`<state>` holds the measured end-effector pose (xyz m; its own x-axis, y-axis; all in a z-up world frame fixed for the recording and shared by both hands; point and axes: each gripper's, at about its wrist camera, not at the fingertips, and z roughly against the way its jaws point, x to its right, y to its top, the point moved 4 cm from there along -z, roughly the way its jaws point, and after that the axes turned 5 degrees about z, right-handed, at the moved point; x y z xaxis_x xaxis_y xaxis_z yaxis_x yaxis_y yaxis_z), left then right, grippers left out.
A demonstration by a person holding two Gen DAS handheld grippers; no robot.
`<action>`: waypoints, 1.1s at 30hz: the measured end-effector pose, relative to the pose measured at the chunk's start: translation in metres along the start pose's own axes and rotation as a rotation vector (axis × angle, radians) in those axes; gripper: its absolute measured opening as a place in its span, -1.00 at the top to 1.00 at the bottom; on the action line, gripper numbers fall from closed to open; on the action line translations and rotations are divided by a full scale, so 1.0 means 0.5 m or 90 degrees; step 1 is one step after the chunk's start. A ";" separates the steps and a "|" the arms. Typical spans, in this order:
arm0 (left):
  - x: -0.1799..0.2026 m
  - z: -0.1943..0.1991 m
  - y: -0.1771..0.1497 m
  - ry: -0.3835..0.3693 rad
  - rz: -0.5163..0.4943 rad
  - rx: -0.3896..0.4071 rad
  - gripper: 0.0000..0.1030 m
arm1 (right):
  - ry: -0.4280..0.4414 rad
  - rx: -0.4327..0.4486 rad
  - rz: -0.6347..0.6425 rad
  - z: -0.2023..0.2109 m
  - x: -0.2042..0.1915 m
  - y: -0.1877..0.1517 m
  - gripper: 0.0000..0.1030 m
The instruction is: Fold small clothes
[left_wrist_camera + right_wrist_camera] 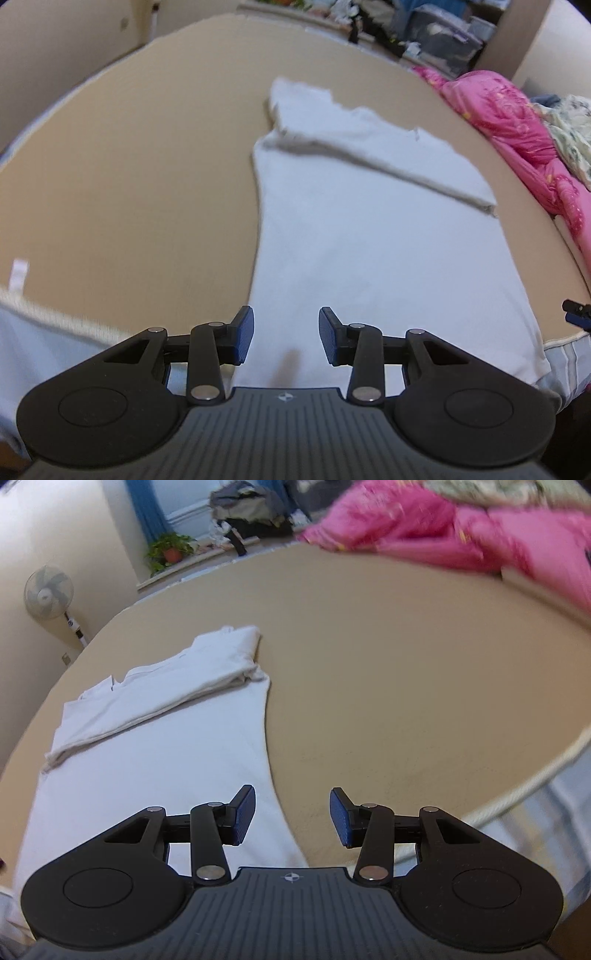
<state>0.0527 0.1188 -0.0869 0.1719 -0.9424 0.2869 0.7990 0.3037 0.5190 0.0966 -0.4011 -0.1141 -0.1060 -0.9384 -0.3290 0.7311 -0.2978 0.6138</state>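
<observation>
A tan cardboard sheet point(129, 177) covers the work surface, its curved near edge bordered by a white cord point(517, 790). On it lies a white T-shirt point(369, 240), spread flat with its hem toward the grippers; its top part, sleeves included, is folded down over the body, forming a thick band point(166, 690) across the far end. Beyond the sheet's far right side sits a heap of pink bedding point(517, 122), touching or overlapping the cardboard's edge. In the right wrist view a standing fan point(48, 590) and a potted plant point(170, 550) stand well back by the wall and window.

The left gripper point(286, 336) hangs over the shirt's lower part, its jaws parted with nothing between them. The right gripper point(291, 818) hangs over the shirt's right edge near the hem, jaws likewise parted and empty, one blue pad point(243, 816) above cloth, the other above bare cardboard.
</observation>
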 end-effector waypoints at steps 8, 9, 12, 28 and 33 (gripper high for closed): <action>-0.048 -0.031 -0.024 0.023 0.039 -0.067 0.16 | -0.008 -0.128 -0.034 -0.058 0.019 -0.045 0.09; -0.050 -0.031 -0.027 0.030 0.037 -0.072 0.16 | -0.006 -0.140 -0.042 -0.062 0.022 -0.050 0.09; -0.052 -0.032 -0.035 0.025 0.038 -0.090 0.16 | -0.005 -0.173 -0.056 -0.072 0.028 -0.069 0.09; -0.029 -0.010 -0.054 0.031 -0.030 -0.095 0.86 | 0.014 -0.203 -0.016 -0.071 0.011 -0.090 0.46; -0.042 -0.015 -0.060 0.031 0.003 -0.120 0.77 | 0.019 -0.209 -0.005 -0.070 0.007 -0.095 0.49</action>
<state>0.0294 0.1286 -0.1143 0.2007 -0.9480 0.2469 0.8909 0.2814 0.3565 0.0851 -0.3840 -0.1694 -0.0964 -0.9292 -0.3569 0.9093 -0.2281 0.3481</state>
